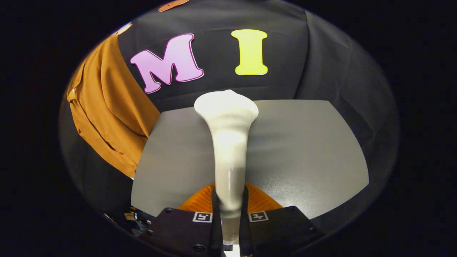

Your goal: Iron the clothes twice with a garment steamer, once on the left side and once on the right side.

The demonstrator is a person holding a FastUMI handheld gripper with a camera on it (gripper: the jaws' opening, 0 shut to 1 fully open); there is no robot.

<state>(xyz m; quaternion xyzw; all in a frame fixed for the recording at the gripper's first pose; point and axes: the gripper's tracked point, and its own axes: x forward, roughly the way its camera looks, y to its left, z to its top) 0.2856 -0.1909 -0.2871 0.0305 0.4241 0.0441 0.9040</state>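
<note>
A white garment steamer (227,142) stands up between my fingers, its slim handle clamped by both of them and its flared head pointing away from me, above the grey table (303,153). My gripper (229,200) is shut on that handle. A brown-orange garment (107,107) hangs against the black booth wall to the left, beyond the table's left edge. The steamer head is to the right of the garment and apart from it.
The grey table spreads below and to the right of the steamer. Black cloth walls close the booth behind and on the right. Some small dark clutter (134,217) lies below the table's near left corner.
</note>
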